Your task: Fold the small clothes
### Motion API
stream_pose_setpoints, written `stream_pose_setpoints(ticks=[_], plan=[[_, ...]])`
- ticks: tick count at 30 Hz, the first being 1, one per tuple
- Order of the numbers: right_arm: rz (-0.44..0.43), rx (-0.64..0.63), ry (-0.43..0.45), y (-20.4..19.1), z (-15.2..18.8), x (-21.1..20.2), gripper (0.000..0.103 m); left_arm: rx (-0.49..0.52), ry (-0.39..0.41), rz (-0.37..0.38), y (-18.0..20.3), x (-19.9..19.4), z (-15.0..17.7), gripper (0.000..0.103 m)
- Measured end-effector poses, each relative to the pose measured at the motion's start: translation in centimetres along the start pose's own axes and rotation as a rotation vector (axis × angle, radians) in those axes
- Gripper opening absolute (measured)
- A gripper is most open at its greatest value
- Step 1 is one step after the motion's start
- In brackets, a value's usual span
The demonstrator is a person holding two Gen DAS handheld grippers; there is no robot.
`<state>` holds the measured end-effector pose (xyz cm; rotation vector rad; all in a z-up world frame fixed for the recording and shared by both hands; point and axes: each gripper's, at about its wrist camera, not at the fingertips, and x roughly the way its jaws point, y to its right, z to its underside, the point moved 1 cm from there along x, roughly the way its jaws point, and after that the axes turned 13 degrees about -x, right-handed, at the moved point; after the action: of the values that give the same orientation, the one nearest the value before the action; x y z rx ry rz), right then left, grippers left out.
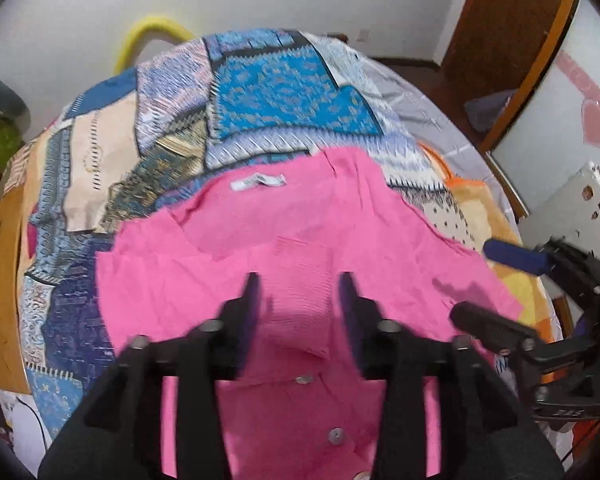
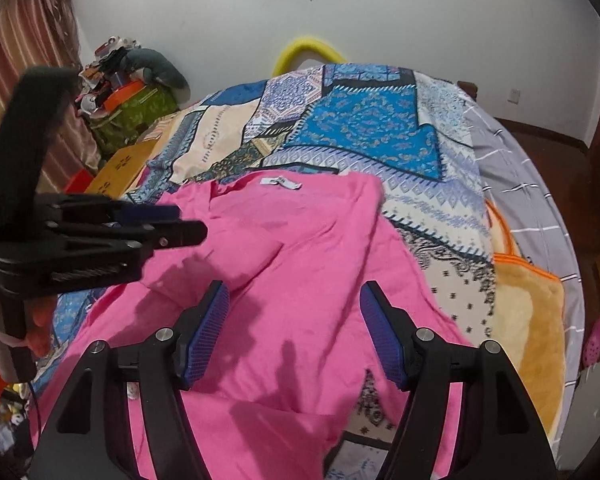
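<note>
So, shirt: pink top (image 2: 300,280) lay rumpled on the patchwork bedspread (image 2: 364,128)
Left gripper (image 1: 298,286): jaws apart, holding nothing
Right gripper (image 2: 294,300): wide apart, holding nothing

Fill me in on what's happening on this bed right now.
A person with a handheld gripper in each hand is working on a pink shirt spread over a patchwork bedspread. The left gripper and right gripper both hover open above the cloth, gripping nothing. The shirt lies rumpled, white label showing; no neat fold is visible yet.
</note>
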<state>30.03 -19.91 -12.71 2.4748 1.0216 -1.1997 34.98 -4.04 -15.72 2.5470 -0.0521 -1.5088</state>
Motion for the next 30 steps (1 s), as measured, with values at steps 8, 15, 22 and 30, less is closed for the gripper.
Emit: stream_pose_setpoints(ticks=[8,15,22,30], plan=[[-0.027,-0.017,-0.045,-2.3,-0.9,2.3,0.064,-0.057,0.089,-0.118,-7.0,-2.6,-0.3,0.065],[-0.045,-0.106,-0.085,-5.8,-2.0,4.8,0.064,-0.157,0.021,-0.175,-14.7,-1.3,1.5,0.066],[-0.045,-0.145,-0.136,-7.6,-2.3,7.8,0.064,-0.202,-0.061,-0.175,-17.9,1.7,4.4,0.066],[0.0,-0.198,-0.188,-8.4,-2.0,10.1,0.029,-0.236,-0.094,-0.134,-18.9,3.7,5.9,0.069]])
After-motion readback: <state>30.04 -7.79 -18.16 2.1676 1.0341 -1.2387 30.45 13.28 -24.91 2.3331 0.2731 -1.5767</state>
